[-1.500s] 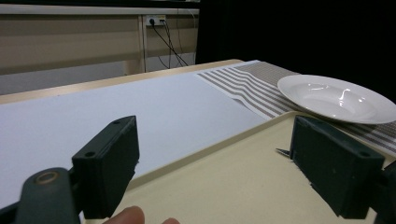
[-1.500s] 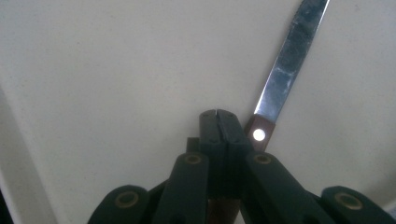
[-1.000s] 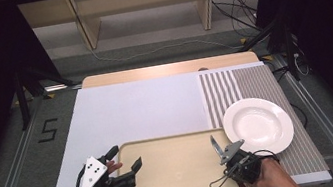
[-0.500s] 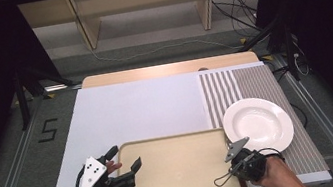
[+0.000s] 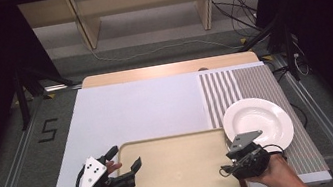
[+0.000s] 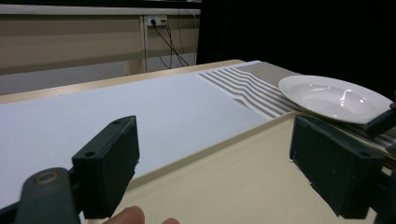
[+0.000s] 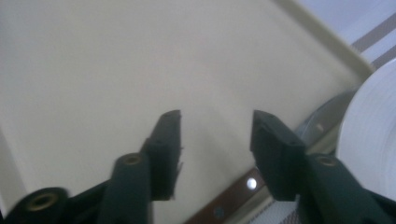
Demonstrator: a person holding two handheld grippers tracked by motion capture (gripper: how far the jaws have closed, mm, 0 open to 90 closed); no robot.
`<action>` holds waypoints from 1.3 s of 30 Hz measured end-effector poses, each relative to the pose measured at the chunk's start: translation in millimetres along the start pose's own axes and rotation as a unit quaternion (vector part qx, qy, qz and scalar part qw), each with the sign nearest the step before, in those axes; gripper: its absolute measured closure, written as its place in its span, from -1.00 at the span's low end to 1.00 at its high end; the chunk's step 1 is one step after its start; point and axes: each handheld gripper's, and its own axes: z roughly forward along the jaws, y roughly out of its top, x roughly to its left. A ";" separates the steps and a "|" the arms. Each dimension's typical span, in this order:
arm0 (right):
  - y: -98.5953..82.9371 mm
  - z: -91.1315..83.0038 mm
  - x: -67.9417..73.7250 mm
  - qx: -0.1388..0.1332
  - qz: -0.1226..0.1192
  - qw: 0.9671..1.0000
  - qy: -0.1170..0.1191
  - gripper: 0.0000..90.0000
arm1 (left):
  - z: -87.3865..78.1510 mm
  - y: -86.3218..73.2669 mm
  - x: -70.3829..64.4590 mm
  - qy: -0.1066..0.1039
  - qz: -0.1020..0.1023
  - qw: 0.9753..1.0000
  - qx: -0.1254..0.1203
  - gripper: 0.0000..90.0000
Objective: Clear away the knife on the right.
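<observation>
A beige tray [image 5: 182, 172] lies at the table's near edge. Across its left rim stands my left gripper [image 5: 124, 159], open, one jaw over the white sheet and one over the tray [image 6: 233, 186]. In its own view that left gripper [image 6: 222, 163] holds nothing. My right gripper [image 5: 232, 166] is at the tray's right rim, tipped downward. In its own view the right gripper [image 7: 217, 126] is open over the tray floor [image 7: 140, 60], above a knife with a brown riveted handle [image 7: 224, 205] lying along the rim. A white plate [image 5: 258, 124] sits just right of it.
The plate rests on a striped mat [image 5: 254, 84] covering the table's right side. A white sheet [image 5: 137, 111] covers the left and middle. The plate's rim [image 7: 373, 130] is close to my right jaw. Shelving and cables stand beyond the far edge.
My right gripper has shifted a little right and tipped down toward the tray's right rim. The left gripper, tray and plate have stayed put.
</observation>
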 end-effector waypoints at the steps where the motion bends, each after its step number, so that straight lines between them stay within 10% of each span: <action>1: 1.1 -2.1 -1.1 -0.016 0.005 1.000 0.000 -0.05 | 0.0 0.0 0.1 0.000 0.001 1.000 0.000 -0.65; 12: 3.3 -24.4 -9.4 -0.157 0.063 0.985 0.030 -0.55 | 0.0 -0.1 0.1 0.000 0.000 1.000 0.000 -0.65; 21: 2.4 -28.9 -10.1 -0.171 0.067 0.983 0.028 -0.70 | 0.1 -0.3 0.2 -0.003 -0.002 1.000 0.002 -0.65; 39: -8.4 -45.9 -12.1 -0.232 0.105 0.966 0.039 -0.77 | -0.8 -0.3 0.1 -0.004 -0.005 1.000 -0.001 -0.65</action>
